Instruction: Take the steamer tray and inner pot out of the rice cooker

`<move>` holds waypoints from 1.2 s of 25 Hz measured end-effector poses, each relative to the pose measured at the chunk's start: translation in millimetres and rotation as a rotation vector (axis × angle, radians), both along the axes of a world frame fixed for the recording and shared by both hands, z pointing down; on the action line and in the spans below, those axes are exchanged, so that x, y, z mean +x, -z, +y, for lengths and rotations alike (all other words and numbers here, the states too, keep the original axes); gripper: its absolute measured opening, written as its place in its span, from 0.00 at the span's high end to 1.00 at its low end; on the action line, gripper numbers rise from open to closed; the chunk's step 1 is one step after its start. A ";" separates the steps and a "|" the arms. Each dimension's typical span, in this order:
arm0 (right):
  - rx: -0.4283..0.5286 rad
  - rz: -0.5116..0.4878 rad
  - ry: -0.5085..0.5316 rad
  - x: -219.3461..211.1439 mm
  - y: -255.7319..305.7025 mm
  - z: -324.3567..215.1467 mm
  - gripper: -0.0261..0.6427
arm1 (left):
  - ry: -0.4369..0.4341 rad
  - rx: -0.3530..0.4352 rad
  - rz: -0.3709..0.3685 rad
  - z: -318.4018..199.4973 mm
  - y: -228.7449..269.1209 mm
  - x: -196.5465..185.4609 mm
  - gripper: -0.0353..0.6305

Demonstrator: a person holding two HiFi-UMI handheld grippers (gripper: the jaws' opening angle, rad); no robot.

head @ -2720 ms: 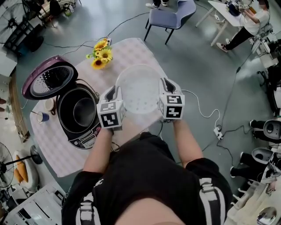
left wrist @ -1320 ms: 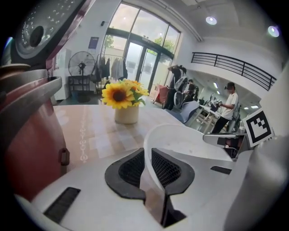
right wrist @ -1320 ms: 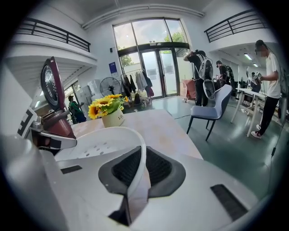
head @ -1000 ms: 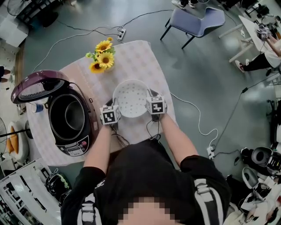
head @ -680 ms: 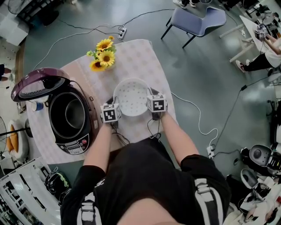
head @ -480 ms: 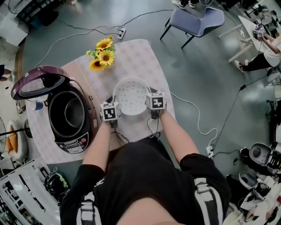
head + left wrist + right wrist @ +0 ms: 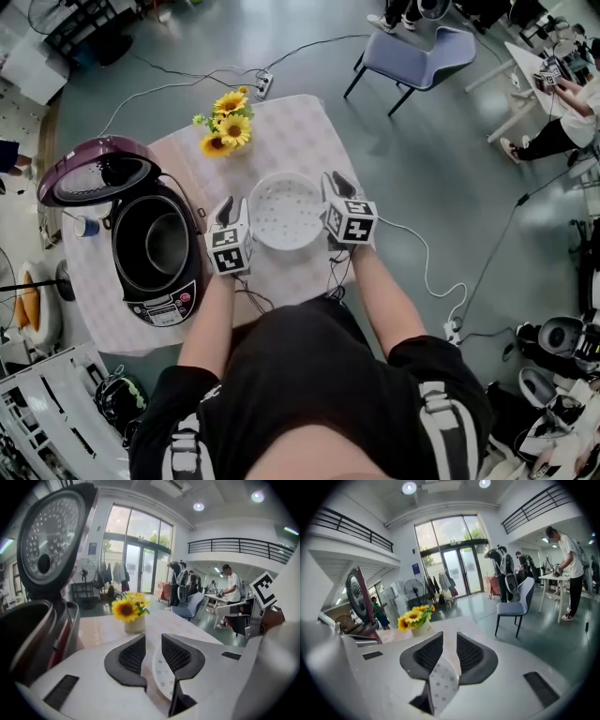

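Jaws of left gripper [image 7: 226, 203] and right gripper [image 7: 334, 180] have just opened, free of the white perforated steamer tray [image 7: 284, 211]. Grip the dark metal inner pot [image 7: 167, 246] by opposite rims; lift level.

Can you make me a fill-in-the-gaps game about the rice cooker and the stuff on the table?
1. The inner pot sits ___ the rice cooker.
2. The cooker's purple lid is ___.
3. The sunflowers on the table have ___ petals.
4. The white steamer tray rests on the ___.

Missing words: inside, open, yellow, table.
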State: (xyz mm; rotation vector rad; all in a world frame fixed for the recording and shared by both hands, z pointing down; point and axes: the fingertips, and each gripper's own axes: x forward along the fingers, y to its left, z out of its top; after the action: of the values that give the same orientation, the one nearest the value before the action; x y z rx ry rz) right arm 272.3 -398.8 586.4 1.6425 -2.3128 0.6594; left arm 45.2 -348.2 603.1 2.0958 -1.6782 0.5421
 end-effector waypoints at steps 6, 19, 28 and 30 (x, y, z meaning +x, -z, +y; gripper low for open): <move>0.407 0.000 -0.002 -10.7 147.9 30.4 0.86 | -0.020 0.260 -0.002 18.0 103.4 5.8 0.84; 0.619 -0.053 0.108 -127.6 252.1 117.2 0.96 | 0.008 0.486 -0.024 108.2 229.1 -92.7 0.94; 0.586 -0.046 0.237 -275.3 242.6 158.2 0.96 | 0.148 0.437 -0.071 169.6 226.4 -249.3 0.94; 0.589 -0.034 0.258 -302.7 241.3 166.7 0.96 | 0.171 0.429 -0.067 181.2 223.9 -280.1 0.94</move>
State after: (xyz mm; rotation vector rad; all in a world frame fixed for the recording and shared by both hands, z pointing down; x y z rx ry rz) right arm -30.4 -232.1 345.1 1.4846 -2.8549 -0.0642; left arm -235.0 -167.1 379.3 2.2010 -2.1415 0.2125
